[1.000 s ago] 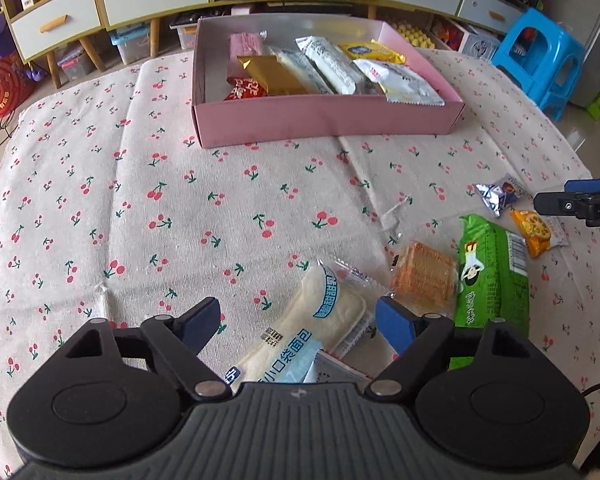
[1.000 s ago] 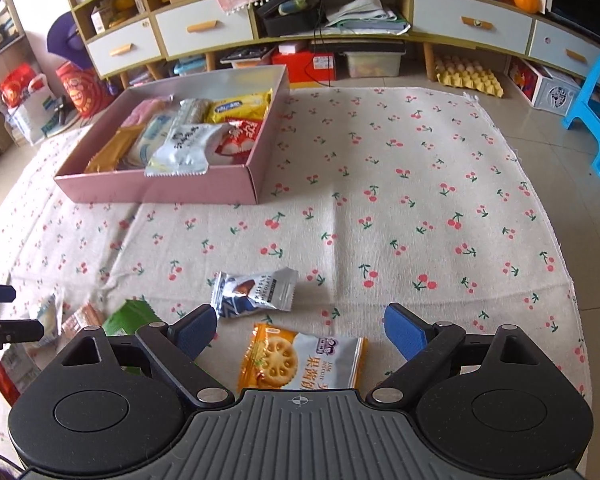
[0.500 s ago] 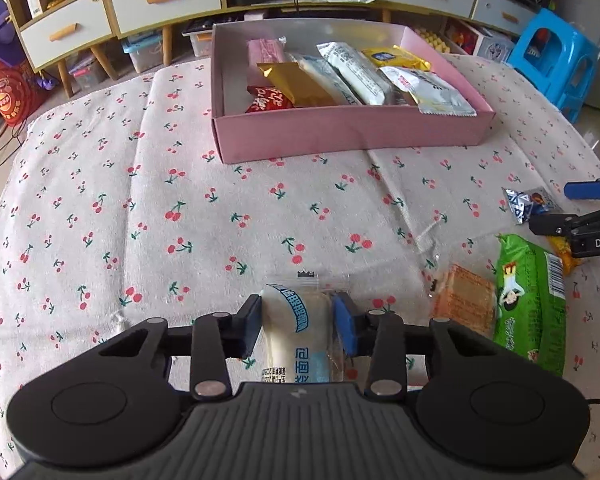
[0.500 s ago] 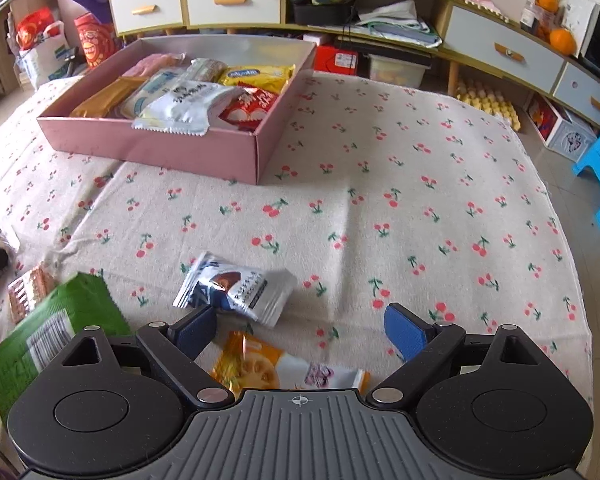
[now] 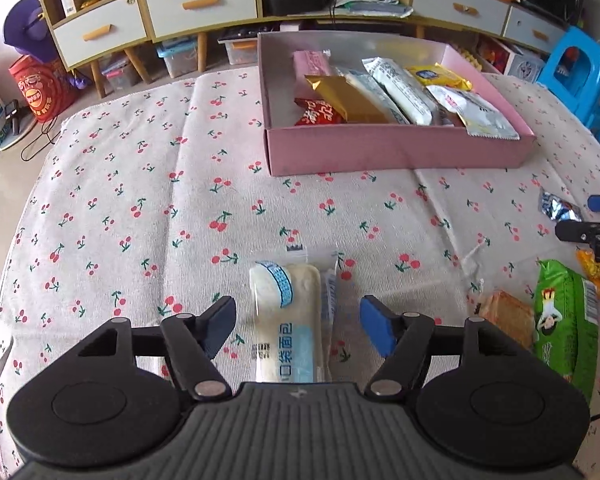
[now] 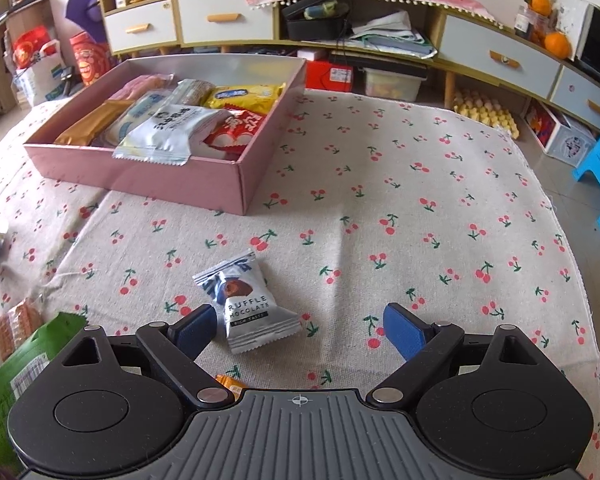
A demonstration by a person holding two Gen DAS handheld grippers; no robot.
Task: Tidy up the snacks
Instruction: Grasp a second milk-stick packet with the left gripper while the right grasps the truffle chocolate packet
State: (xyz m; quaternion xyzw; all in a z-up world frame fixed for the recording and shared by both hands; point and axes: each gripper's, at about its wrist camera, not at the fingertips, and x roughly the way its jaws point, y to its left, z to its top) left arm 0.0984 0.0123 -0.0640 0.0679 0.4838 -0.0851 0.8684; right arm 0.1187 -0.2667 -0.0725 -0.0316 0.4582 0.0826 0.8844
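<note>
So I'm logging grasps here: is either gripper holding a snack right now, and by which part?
Nothing is held. The left gripper is open astride the bread pack; the right gripper is open by the chocolate packet.

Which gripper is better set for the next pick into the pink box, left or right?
Left, probably. The left gripper is open with the bread pack centred between its fingers. The right gripper is open too, but the truffle chocolate pack lies off-centre against its left finger. Both face the pink box.
</note>
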